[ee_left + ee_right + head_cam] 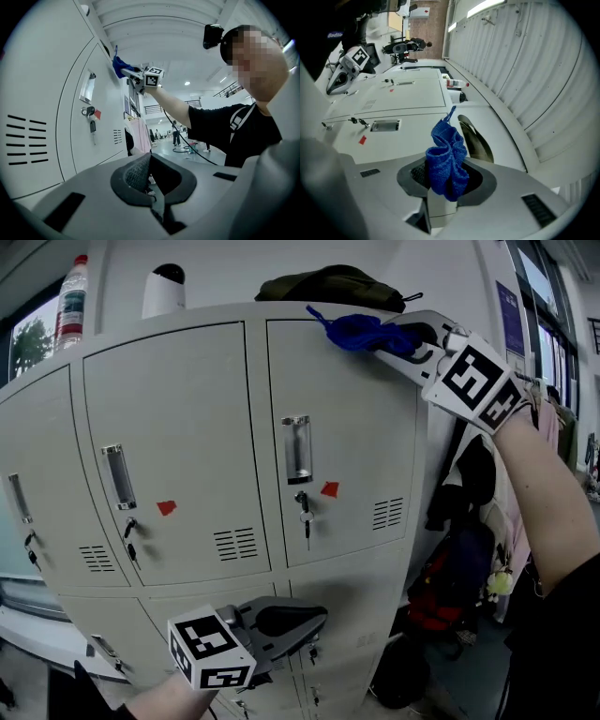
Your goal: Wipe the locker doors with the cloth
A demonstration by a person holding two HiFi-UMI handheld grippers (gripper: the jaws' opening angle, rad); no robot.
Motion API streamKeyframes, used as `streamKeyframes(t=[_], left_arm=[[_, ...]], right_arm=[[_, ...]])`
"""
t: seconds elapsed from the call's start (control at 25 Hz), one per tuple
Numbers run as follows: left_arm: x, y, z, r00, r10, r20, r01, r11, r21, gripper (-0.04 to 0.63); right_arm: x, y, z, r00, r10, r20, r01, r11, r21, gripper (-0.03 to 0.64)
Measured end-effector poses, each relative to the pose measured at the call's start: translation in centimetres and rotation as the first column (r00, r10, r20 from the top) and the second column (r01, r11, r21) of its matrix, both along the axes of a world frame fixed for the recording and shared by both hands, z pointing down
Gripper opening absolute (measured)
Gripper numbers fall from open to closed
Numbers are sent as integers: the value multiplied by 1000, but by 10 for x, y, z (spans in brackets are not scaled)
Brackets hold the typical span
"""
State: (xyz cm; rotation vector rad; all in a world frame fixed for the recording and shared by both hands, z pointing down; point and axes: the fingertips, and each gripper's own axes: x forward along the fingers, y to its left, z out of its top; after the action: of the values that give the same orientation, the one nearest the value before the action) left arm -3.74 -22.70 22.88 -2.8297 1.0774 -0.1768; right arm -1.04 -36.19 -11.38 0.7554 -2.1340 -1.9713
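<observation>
A bunched blue cloth [356, 331] [446, 154] is pinched in my right gripper [396, 339] [447, 177], which is shut on it. The cloth presses against the top edge of the upper right locker door [347, 446], above its recessed handle [297, 448]. In the left gripper view the same cloth [121, 65] shows against that door [101, 108]. My left gripper [286, 622] [149, 182] hangs low in front of the lower lockers, shut with nothing between its pads. The neighbouring upper door [169, 456] stands to the left.
A key [303, 509] hangs under the handle beside a red tag [329, 488]. On the locker top stand a bottle [72, 292], a white container [164, 289] and a dark bag [328, 284]. Clothes and bags [469, 521] hang right of the lockers.
</observation>
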Motion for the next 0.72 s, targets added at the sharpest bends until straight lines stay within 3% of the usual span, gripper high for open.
streamKeyframes(t=[0.12,0.28,0.72], left_arm=[[1,-2,-3,1000,-4,2,4,1000,8,8],[0,-3,-5,1000,-3,6,3,1000,17,8],[1,-13,6,1000,14,16,-13,1000,-21,8]], right_arm=[[1,-9,-27,999,47,3,-48,999,14,103],[-2,-22,-22,997,73,-19,-73,997,0,103],[0,-28,90,993,38,-115,-45,998,-53,103]])
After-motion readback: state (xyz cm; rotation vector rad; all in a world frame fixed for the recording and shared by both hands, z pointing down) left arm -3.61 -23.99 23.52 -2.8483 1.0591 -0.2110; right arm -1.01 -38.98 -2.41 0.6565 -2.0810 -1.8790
